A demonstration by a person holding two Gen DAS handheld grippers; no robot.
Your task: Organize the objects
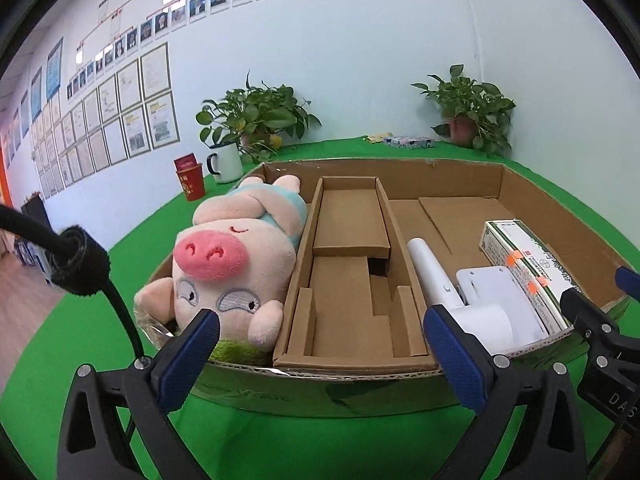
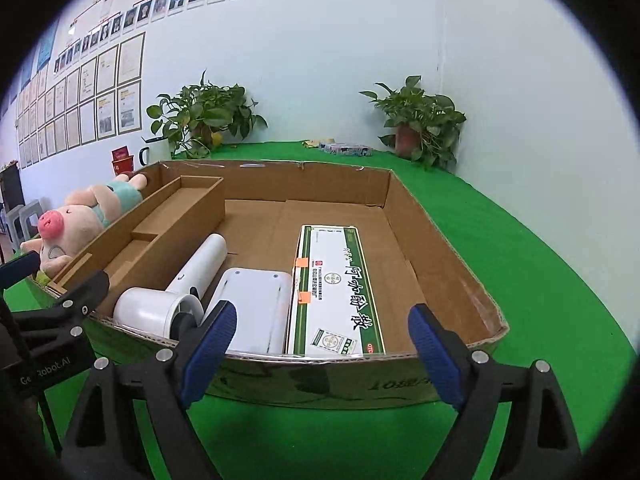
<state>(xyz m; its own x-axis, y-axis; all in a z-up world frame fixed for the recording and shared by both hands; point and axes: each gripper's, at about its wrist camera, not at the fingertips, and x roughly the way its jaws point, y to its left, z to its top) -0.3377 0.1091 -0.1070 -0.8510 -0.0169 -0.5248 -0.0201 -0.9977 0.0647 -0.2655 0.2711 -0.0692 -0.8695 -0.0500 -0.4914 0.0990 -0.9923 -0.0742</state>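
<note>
Hovering at the box's [image 2: 400, 200] near edge, both the left hand-held gripper [image 1: 320, 356] and right hand-held gripper [image 2: 320, 344] gape wide, empty. Pig [image 1: 224, 256] sits far left, overhanging; a clumsy bump could tip it onto the desk [image 1: 120, 264].

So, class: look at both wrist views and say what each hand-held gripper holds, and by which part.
Nothing is held. The left hand-held gripper and the right hand-held gripper both stand open in front of the cardboard box, with no object between their fingers.
</note>
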